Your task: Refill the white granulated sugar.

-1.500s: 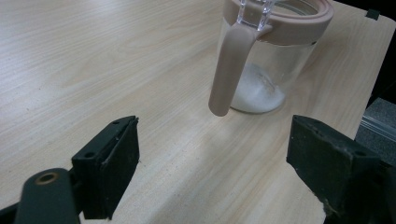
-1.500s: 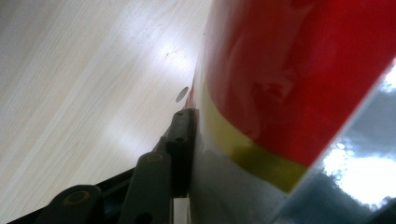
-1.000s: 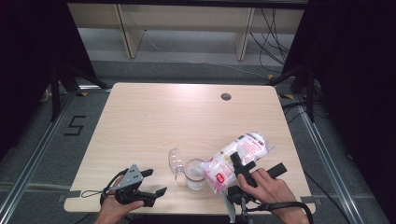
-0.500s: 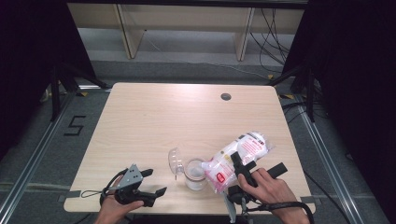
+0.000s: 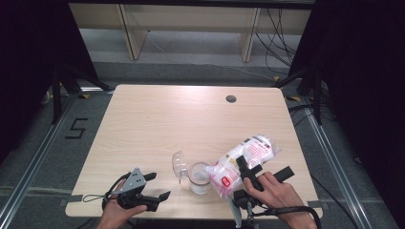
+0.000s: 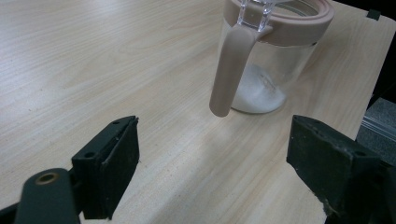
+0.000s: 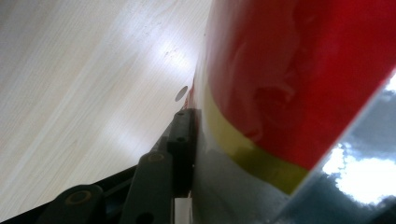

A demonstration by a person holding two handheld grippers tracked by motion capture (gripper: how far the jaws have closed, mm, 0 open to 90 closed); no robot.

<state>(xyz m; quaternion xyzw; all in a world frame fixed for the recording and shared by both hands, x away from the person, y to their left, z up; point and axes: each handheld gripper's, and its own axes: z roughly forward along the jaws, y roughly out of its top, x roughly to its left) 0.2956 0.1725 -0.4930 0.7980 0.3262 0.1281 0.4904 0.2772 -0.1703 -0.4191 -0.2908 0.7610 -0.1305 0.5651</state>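
Right now the right tool [image 5: 249, 172] is clamped on one bag [image 5: 246, 155], tipped over one jar [image 5: 200, 177] on the bench [image 5: 191, 114]. Beside the jar, the left tool [image 5: 157, 186] rests, jaws apart.

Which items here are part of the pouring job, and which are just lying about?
In use:
- bag, clamped in the right gripper and tipped toward the jar
- jar with white powder at the bottom, its clear lid flipped open
- left gripper, open, facing the jar

Lying about:
- table with a cable hole
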